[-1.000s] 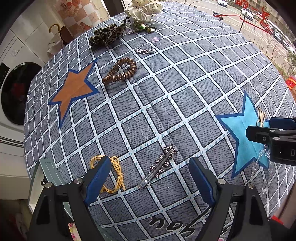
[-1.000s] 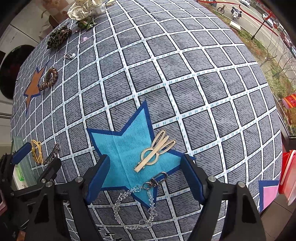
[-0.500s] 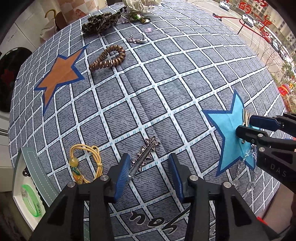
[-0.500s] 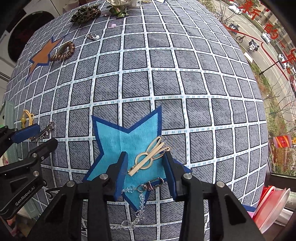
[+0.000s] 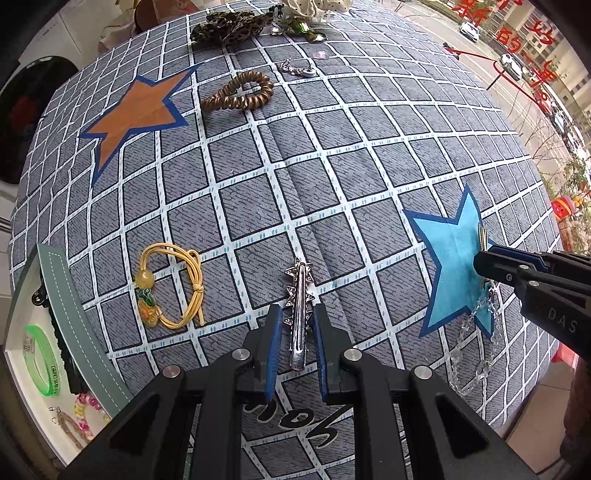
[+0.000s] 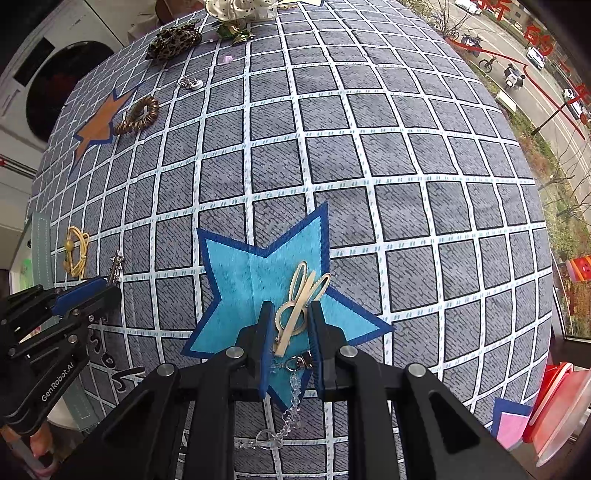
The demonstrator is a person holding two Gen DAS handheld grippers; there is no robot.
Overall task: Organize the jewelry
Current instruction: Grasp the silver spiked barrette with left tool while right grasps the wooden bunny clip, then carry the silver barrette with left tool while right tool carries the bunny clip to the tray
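Observation:
My left gripper (image 5: 297,314) is shut on a silver star-studded hair clip (image 5: 300,295) that lies on the grey checked cloth (image 5: 295,166). My right gripper (image 6: 290,314) is shut on a cream rabbit-shaped hair clip (image 6: 301,295) on the light blue star patch (image 6: 251,280). A clear bead chain with a clasp (image 6: 291,398) lies under the right gripper. A yellow cord bracelet (image 5: 170,284) lies left of the silver clip. A brown spiral hair tie (image 5: 238,92) lies beside the orange star patch (image 5: 136,110).
An open box (image 5: 44,362) with a green bangle and small pieces sits at the left table edge. Leopard and white scrunchies (image 5: 225,29), a green piece and a small silver charm (image 5: 299,68) lie at the far edge. A pink patch (image 6: 511,421) and red containers are at the right.
Both grippers have gone down to the cloth and closed from wide open, the left around the silver clip, the right around the cream clip.

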